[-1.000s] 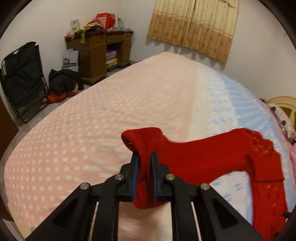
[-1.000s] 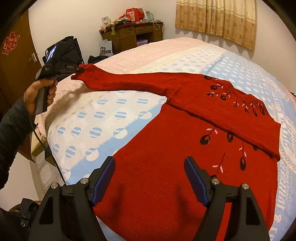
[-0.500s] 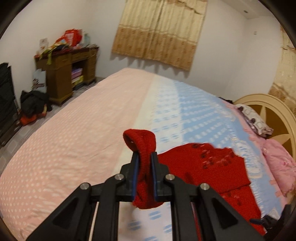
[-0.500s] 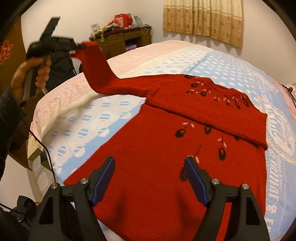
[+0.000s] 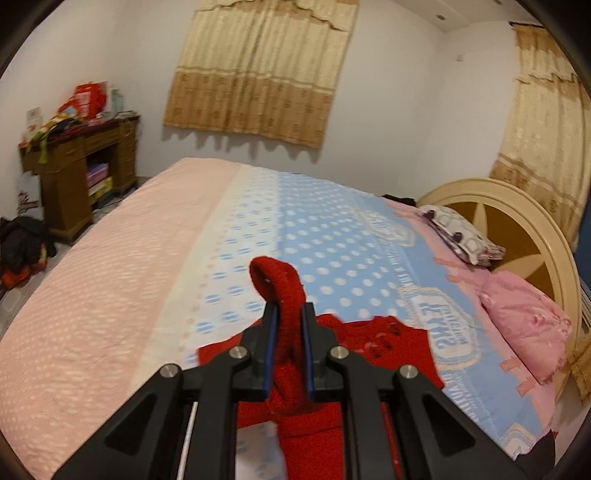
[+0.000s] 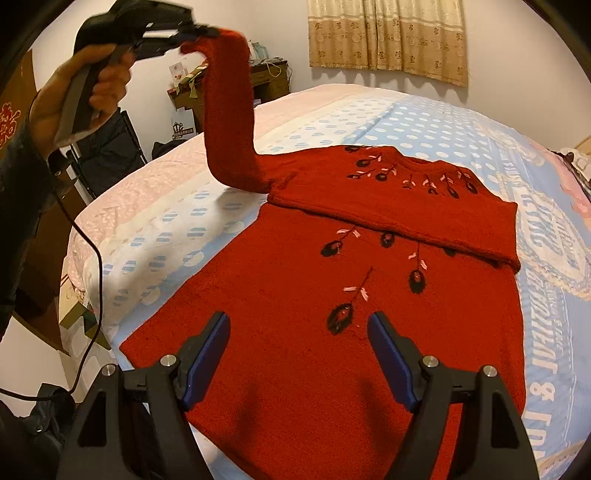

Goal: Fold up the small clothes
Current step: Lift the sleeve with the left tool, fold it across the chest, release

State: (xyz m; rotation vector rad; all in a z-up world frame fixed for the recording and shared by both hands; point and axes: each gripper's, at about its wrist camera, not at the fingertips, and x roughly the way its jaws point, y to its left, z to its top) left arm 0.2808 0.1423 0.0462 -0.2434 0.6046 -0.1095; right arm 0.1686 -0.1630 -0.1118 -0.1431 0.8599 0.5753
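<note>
Closest to us, the right gripper (image 6: 297,354) hangs just over the bottom part of the red sweater (image 6: 295,295). Its blue pads are wide apart and nothing is between them.

The sweater lies flat on the bed (image 6: 424,125), on the blue spotty blanket. It is knitted, with dark flowers and pink stitches. One sleeve is already folded across the chest. I think the sweater is soft, floppy and a bit thick. It will bend anywhere and will not break. It is not slippery, so the pads can grab it well. Good places to hold it are a cuff, the bottom edge or a shoulder.

Further off, the left gripper (image 6: 192,31), in the person's hand (image 6: 85,85), is squeezed shut on the cuff of the other sleeve (image 6: 229,110). The sleeve hangs from the cuff in a long curve down to the shoulder. From the left gripper's own camera, the red cuff (image 5: 275,284) pokes up between the two pads.

A second ago that sleeve was stretched out low and almost flat over the bed. Now it is lifted high and has swung in toward the body. The right gripper has slid a little across the sweater, and its pads are as wide as before.

Far back stand a wooden desk (image 5: 81,166) and curtains (image 5: 258,70).
</note>
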